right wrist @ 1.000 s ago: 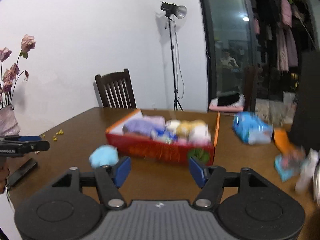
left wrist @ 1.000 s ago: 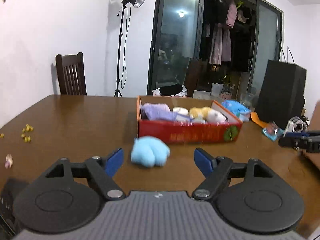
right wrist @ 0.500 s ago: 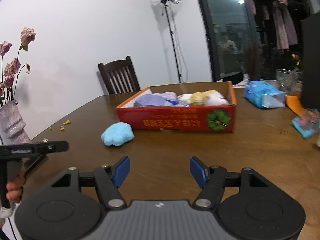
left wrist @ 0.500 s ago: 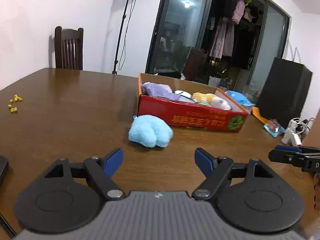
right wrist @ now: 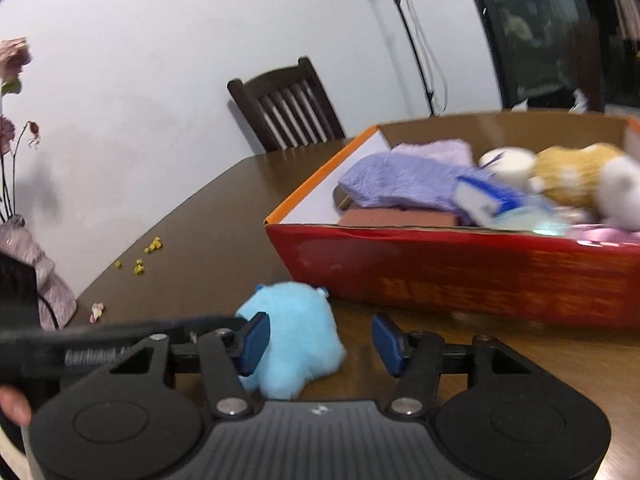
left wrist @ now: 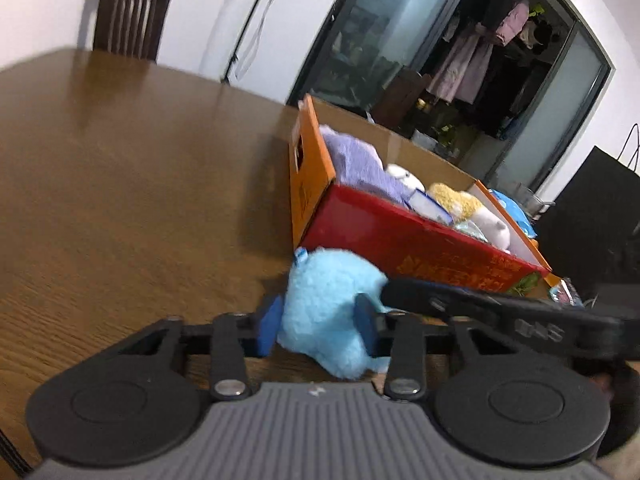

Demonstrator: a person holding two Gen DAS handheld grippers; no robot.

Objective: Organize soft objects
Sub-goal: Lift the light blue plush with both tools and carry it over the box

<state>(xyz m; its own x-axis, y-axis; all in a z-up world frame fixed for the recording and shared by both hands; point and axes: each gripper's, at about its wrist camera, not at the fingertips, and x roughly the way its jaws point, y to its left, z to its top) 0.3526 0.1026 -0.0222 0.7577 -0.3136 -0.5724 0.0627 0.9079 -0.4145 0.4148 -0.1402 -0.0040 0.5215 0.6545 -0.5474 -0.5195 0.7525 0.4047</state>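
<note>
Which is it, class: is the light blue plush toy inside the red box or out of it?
Out. The blue plush toy lies on the table before the red box.

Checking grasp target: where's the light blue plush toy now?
The light blue plush toy lies on the table before the red box, between the closing left gripper fingers.

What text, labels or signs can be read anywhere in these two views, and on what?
Red box, front wall: a row of gold characters, too blurred to read in either view.
Right claw, side of its arm: pale embossed lettering, blurred, unreadable.
Left claw, side of its arm: pale lettering, smeared, unreadable.
No other readable text.
</note>
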